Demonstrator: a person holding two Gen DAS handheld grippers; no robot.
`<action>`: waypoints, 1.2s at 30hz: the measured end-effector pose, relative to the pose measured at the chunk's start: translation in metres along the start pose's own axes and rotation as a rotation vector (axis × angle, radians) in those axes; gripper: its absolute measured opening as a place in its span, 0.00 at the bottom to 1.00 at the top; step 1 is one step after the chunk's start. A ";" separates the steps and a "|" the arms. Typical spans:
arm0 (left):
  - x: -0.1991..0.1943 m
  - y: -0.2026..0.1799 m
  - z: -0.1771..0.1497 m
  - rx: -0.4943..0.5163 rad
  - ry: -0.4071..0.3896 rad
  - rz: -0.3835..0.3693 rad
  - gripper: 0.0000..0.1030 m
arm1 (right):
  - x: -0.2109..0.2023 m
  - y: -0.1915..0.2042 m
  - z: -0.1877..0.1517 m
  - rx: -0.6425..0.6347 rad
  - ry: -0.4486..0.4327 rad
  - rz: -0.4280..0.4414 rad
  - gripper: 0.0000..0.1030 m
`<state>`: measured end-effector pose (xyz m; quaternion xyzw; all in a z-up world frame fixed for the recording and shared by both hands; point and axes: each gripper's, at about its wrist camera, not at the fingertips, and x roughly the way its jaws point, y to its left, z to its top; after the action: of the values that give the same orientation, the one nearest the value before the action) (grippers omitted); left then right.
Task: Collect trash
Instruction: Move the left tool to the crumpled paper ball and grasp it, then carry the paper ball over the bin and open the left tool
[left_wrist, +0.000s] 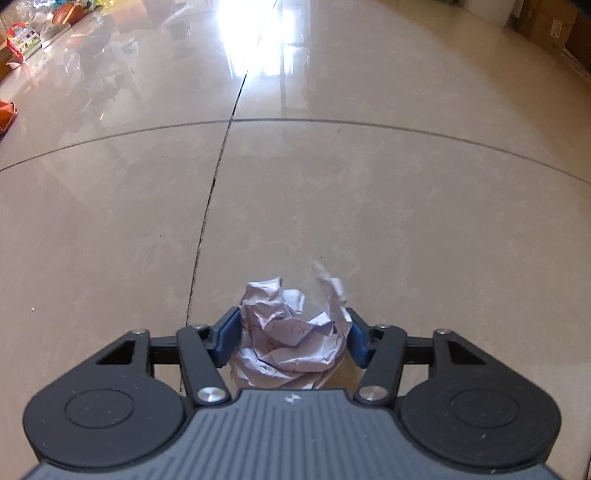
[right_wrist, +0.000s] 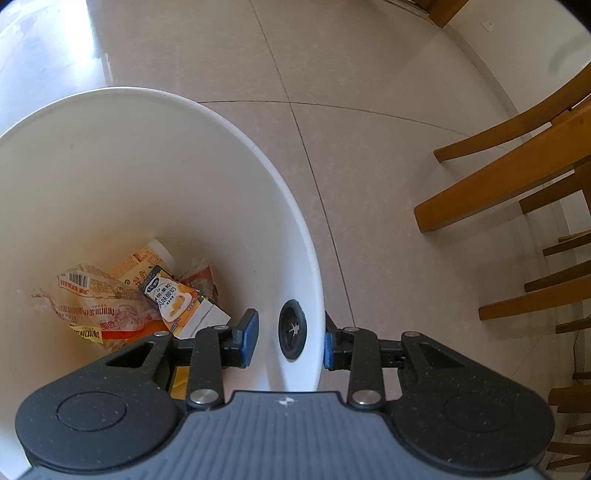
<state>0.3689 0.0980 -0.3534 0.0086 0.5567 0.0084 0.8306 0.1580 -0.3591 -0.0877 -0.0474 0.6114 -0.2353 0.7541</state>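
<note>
A crumpled ball of white paper (left_wrist: 291, 332) with purple marks lies on the glossy tiled floor, low in the left wrist view. My left gripper (left_wrist: 292, 338) has it between its blue pads, which touch it on both sides. In the right wrist view, a white trash bin (right_wrist: 221, 118) fills the left half. My right gripper (right_wrist: 290, 345) straddles the bin's wall beside a round black fitting (right_wrist: 291, 328), one pad inside and one outside, closed on the wall. Several food wrappers (right_wrist: 96, 306) and a yogurt pouch (right_wrist: 177, 299) lie at the bottom.
Wooden chair legs (right_wrist: 498, 177) stand close to the right of the bin. Colourful packages (left_wrist: 22, 37) sit along the far left of the floor and cardboard boxes (left_wrist: 546, 26) at the far right. Bright glare covers the floor ahead.
</note>
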 end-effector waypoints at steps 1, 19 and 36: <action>-0.002 0.000 -0.001 0.003 0.000 -0.004 0.53 | 0.000 0.000 0.000 0.001 0.000 0.000 0.38; -0.081 -0.045 -0.007 0.220 0.057 -0.088 0.49 | -0.002 0.000 -0.002 0.001 -0.013 0.000 0.38; -0.292 -0.178 0.009 0.527 -0.059 -0.477 0.49 | -0.002 0.002 -0.006 -0.026 -0.029 -0.007 0.36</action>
<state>0.2670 -0.0868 -0.0846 0.0928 0.5019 -0.3301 0.7941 0.1523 -0.3553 -0.0879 -0.0627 0.6031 -0.2292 0.7614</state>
